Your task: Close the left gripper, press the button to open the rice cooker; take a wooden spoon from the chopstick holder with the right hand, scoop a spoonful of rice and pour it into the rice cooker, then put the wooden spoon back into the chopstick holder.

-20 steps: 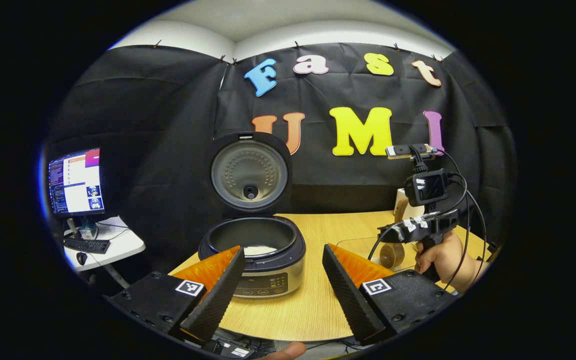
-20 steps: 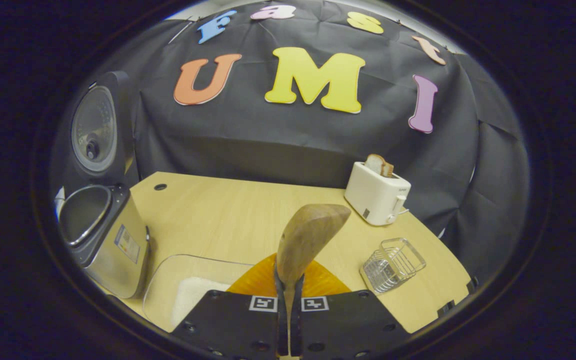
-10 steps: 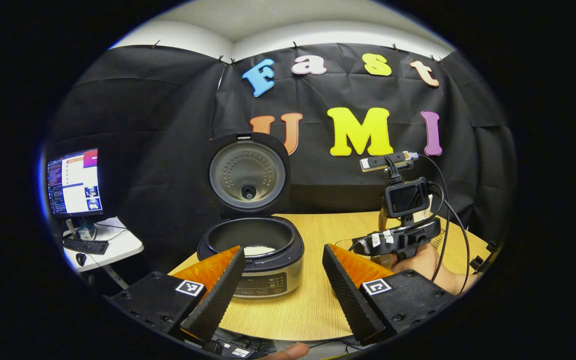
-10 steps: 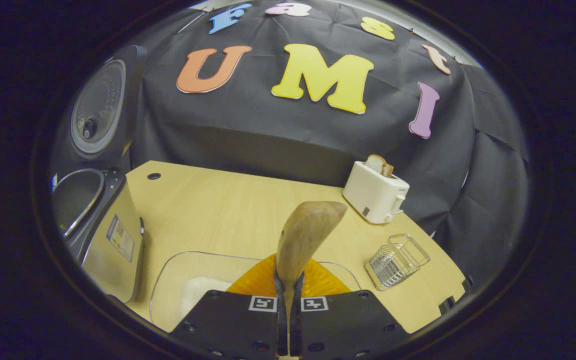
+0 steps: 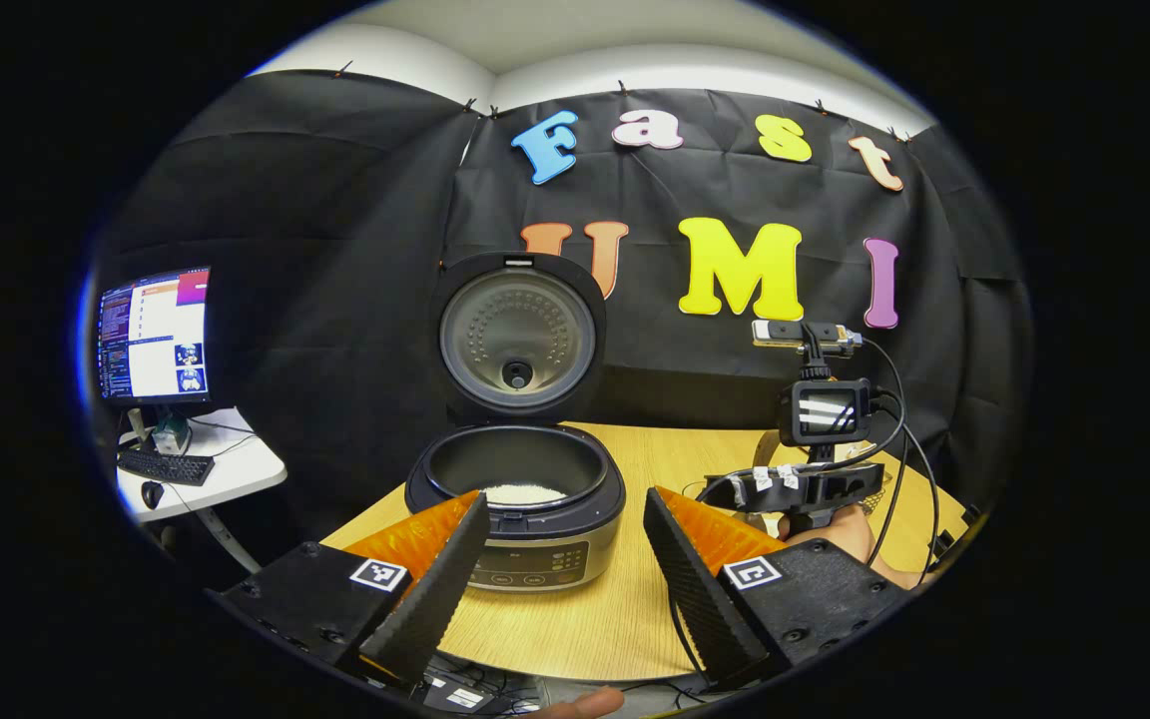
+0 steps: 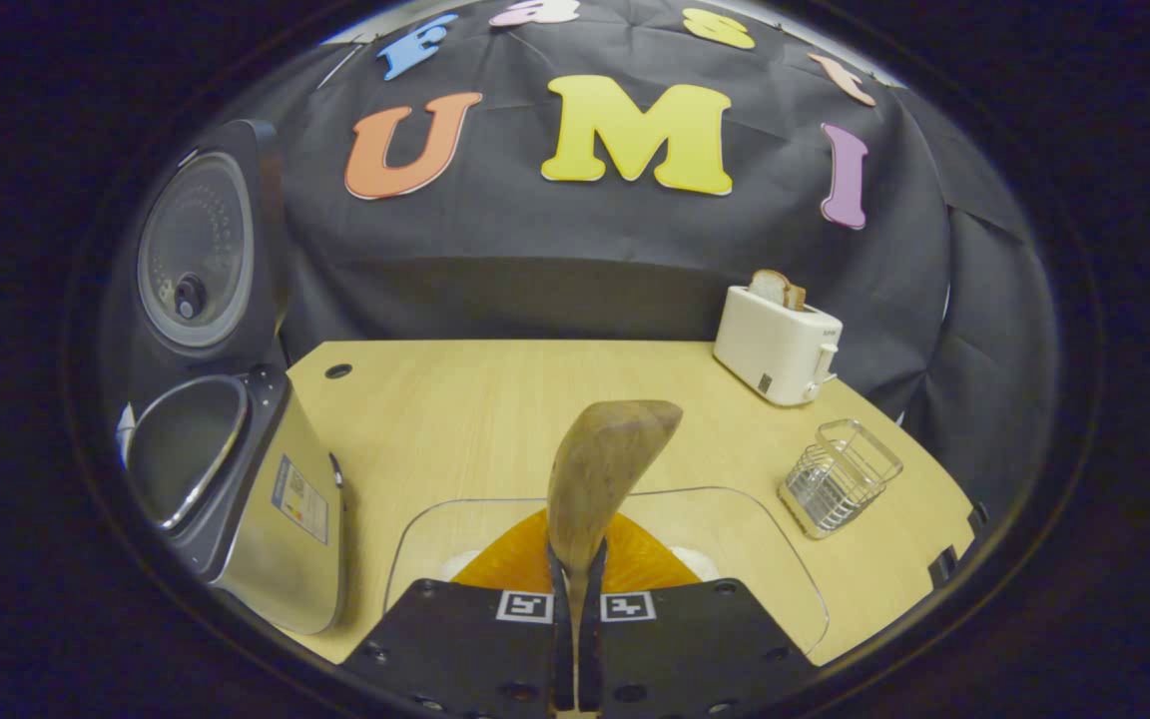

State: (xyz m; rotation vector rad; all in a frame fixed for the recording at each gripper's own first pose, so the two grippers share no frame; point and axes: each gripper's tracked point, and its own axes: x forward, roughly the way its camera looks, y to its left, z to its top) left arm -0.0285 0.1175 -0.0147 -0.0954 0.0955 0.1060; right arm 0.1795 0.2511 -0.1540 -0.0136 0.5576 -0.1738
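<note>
upright, wooden spoon (image 6: 600, 479) between right tool (image 6: 576, 639) fingers

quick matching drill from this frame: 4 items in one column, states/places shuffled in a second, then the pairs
Things:
1. rice cooker
2. wooden spoon
3. toaster
4. chopstick holder

States:
A. pinched in the right hand-held gripper
B. lid up, some rice inside
C. wire basket with nothing visible in it
D. bread sticking out of the top

Pairs: 1-B, 2-A, 3-D, 4-C

Black gripper (image 6: 575, 639) bodies w/ square markers.
</note>
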